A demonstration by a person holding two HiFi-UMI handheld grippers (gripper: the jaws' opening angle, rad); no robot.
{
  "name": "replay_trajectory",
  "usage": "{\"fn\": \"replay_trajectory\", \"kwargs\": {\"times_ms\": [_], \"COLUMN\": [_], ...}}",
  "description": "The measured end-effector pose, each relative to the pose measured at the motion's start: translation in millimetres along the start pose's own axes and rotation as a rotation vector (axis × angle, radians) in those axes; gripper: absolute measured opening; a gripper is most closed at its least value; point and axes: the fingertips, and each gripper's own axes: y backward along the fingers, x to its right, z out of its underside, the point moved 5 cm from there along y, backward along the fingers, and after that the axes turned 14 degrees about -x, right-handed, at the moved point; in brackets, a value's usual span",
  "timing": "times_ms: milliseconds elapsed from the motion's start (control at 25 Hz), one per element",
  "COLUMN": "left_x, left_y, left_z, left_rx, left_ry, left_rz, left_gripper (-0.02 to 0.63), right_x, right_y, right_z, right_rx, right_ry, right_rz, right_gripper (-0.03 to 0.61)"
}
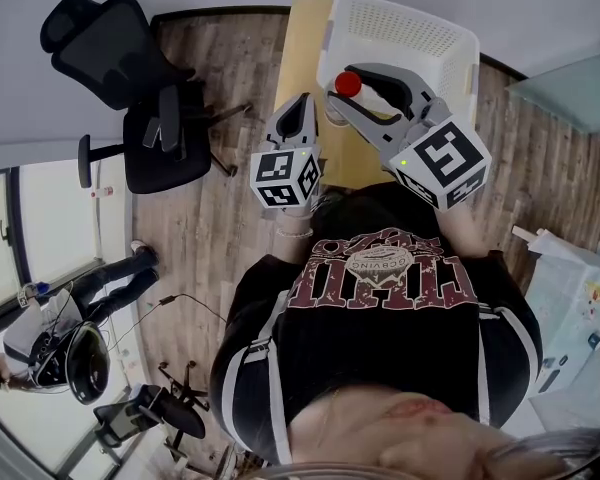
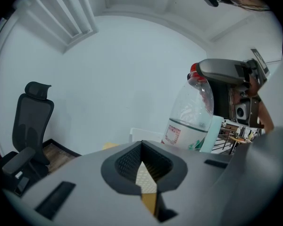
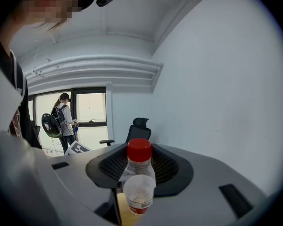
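A clear plastic bottle [image 1: 346,96] with a red cap [image 3: 139,150] is held up in the air, and my right gripper [image 1: 352,86] is shut on it near its neck. In the right gripper view the bottle [image 3: 138,185] sits between the two grey jaws, cap pointing away. My left gripper [image 1: 300,116] hangs just left of it, jaws together with nothing between them. In the left gripper view the bottle [image 2: 191,119] shows to the right with a white and red label, under the right gripper [image 2: 226,72]. Below both lies a pale wooden table [image 1: 305,38].
A white plastic basket [image 1: 450,43] stands on the table's far side. A black office chair [image 1: 130,88] stands on the wood floor at the left. A person [image 1: 75,303] with a helmet is by the window. Papers [image 1: 580,298] lie at the right.
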Motion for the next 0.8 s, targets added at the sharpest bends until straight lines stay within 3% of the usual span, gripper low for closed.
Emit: {"fn": "replay_trajectory", "kwargs": {"times_ms": [800], "left_x": [-20.5], "left_y": [3.3], "left_z": [4.0], "left_rx": [0.000], "left_ry": [0.018], "left_rz": [-0.011], "left_gripper": [0.048], "right_x": [-4.7], "right_y": [-41.5], "right_z": [32.1], "right_rx": [-0.071], "right_ry": [-0.021], "right_rz": [-0.038], "right_gripper": [0.165]}}
